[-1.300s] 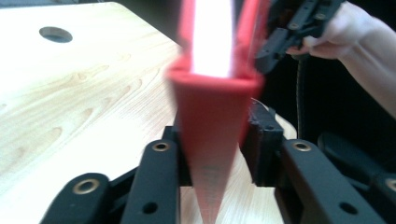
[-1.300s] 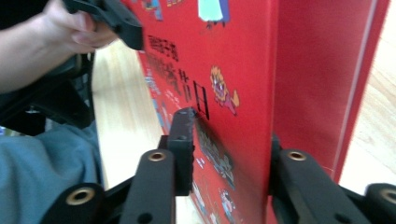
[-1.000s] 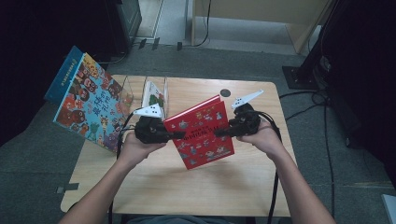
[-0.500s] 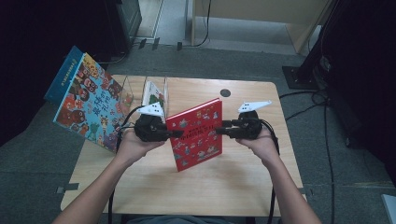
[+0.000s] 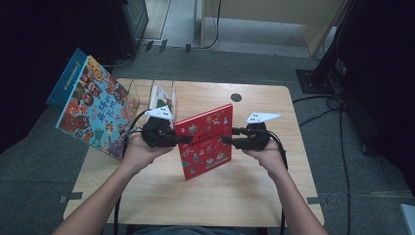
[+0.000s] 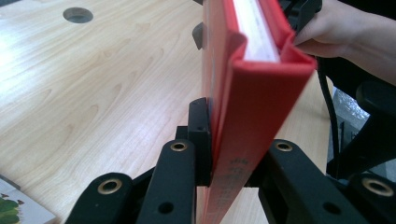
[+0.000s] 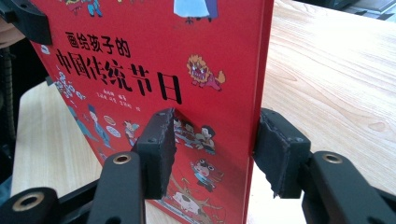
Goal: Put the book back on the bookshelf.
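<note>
A red picture book (image 5: 205,142) stands nearly upright on its lower edge on the wooden table (image 5: 244,196). My left gripper (image 5: 183,139) is shut on the book's spine side; in the left gripper view both pads press the red cover (image 6: 252,84). My right gripper (image 5: 227,137) reaches the book's opposite edge. Its jaws have just been opening. In the right gripper view the book (image 7: 140,56) sits between them, with the right pad (image 7: 280,149) clear of the cover edge.
A large colourful book (image 5: 93,112) leans off the table's left edge. A clear book stand (image 5: 142,95) holding another book (image 5: 161,95) stands behind my left hand. A round hole (image 5: 236,97) is in the tabletop at the back. Cables trail from both grippers.
The right hand has sunk a little and its jaws have spread wider around the book's edge. The red book has tipped more upright. The left hand stays put.
</note>
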Demonstrator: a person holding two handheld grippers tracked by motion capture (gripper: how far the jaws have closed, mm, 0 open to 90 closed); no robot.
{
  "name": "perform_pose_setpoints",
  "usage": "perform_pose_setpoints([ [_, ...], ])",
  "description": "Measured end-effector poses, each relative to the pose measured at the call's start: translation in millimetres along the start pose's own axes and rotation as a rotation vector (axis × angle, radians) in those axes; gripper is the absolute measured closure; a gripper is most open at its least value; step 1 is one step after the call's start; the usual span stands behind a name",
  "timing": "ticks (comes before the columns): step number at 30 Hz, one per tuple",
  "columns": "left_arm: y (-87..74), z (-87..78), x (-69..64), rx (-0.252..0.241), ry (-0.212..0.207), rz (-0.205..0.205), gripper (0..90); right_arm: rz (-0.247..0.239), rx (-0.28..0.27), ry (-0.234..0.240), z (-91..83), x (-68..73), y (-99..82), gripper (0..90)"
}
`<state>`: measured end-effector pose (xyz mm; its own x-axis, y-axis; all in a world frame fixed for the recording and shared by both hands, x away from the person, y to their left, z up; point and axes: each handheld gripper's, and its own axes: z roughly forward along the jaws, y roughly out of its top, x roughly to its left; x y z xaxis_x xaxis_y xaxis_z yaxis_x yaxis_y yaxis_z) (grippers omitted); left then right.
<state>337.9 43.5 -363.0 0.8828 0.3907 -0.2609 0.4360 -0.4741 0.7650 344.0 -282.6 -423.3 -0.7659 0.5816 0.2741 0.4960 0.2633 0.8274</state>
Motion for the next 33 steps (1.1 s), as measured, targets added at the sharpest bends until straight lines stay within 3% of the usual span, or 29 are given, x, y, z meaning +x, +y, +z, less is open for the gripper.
perform_pose_setpoints([
  [3,1.8,-0.7,-0.5,0.024,-0.001,0.019,80.0,-0.013,0.0,-0.004,-0.3,1.5,0.2,50.3],
  [6,7.7,-6.7,0.3,-0.012,-0.04,0.001,76.3,-0.027,-0.001,0.013,0.1,2.7,0.2,52.8],
  [8,13.2,-7.1,-2.3,0.026,-0.006,0.02,77.1,-0.034,-0.002,0.016,1.9,5.5,1.0,52.4],
  [12,20.8,-6.1,-0.3,0.075,-0.006,-0.013,77.4,-0.035,0.0,0.005,3.0,6.7,1.6,52.2],
  [15,24.0,-4.8,-0.6,0.088,0.019,-0.033,79.1,-0.045,0.003,-0.009,3.7,7.9,1.8,52.2],
  [18,23.5,-5.0,-1.8,0.083,0.023,-0.031,80.3,-0.039,0.002,-0.011,3.5,6.7,1.3,52.1],
  [19,22.6,-5.0,-1.9,0.076,0.021,-0.049,80.4,-0.035,0.002,-0.012,3.3,6.3,0.9,52.1],
  [24,20.0,-13.6,-2.7,0.045,0.026,-0.068,80.7,-0.046,0.031,-0.069,-2.7,1.5,-8.3,50.9],
  [29,17.6,-28.4,0.5,0.028,0.043,-0.085,80.7,-0.013,0.095,-0.156,-10.5,-10.6,-28.9,50.6],
  [33,15.4,-39.9,2.9,0.002,0.061,-0.102,80.7,0.021,0.128,-0.189,-13.8,-18.2,-44.8,50.7],
])
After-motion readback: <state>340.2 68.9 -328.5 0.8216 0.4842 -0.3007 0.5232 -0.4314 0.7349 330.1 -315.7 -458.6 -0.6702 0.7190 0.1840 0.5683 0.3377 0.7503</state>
